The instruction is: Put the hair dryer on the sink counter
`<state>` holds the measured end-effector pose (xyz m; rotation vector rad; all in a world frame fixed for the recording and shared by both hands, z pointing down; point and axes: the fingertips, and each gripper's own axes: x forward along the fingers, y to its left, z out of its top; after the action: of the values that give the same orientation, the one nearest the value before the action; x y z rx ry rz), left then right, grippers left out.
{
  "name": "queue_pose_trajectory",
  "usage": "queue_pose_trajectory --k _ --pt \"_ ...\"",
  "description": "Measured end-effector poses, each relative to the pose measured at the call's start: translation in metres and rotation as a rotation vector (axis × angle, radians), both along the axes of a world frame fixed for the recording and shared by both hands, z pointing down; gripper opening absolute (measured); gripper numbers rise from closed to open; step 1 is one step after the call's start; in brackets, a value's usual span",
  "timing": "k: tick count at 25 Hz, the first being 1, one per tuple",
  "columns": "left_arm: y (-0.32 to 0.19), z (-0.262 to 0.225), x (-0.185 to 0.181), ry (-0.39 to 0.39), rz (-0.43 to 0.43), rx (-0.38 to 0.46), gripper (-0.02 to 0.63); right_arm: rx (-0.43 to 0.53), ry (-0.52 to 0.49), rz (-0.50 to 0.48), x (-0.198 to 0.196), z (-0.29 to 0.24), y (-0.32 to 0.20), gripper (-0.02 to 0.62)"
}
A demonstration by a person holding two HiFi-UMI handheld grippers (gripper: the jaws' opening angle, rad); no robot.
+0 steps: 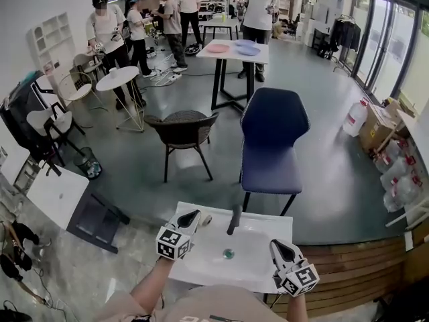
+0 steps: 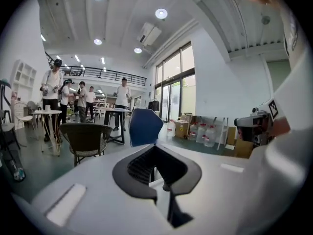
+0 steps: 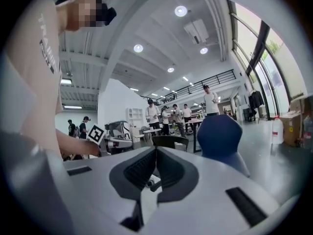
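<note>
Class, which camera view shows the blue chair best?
The head view: the blue chair shows whole, seat, back and legs. The left gripper view shows only its backrest; the right gripper view, backrest and seat edge.

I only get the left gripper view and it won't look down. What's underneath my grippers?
Observer: The head view shows a white sink below them, with a round drain in its basin.
Operator: Is the hair dryer in it?
Observer: No hair dryer shows in any view. Only a black faucet stands at the sink's far edge.
Operator: Is my other one holding anything?
Observer: No. In its own view the right gripper has its jaws together with nothing between them.
</note>
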<state>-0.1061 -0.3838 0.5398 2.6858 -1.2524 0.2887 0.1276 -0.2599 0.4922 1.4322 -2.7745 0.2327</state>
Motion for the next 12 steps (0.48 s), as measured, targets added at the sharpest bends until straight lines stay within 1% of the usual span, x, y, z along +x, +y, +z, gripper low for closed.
queue_pose_trajectory --k 2,7,10,12 --pt "0.001 -0.007 0.009 -0.028 0.039 0.021 0.008 0.008 -0.042 -0.026 -0.004 -0.011 -0.001 0.006" --pt "0.007 -0.035 0.024 -0.029 0.085 0.062 0.008 0.046 -0.021 -0.053 -0.014 -0.031 -0.002 0.005" --pt "0.011 -0.053 0.026 0.001 0.081 0.068 0.008 0.073 0.006 -0.038 -0.019 -0.044 -0.008 0.006" --pt "0.014 -0.066 0.024 0.042 0.049 0.084 0.008 0.098 -0.008 0.004 -0.019 -0.056 -0.013 0.006"
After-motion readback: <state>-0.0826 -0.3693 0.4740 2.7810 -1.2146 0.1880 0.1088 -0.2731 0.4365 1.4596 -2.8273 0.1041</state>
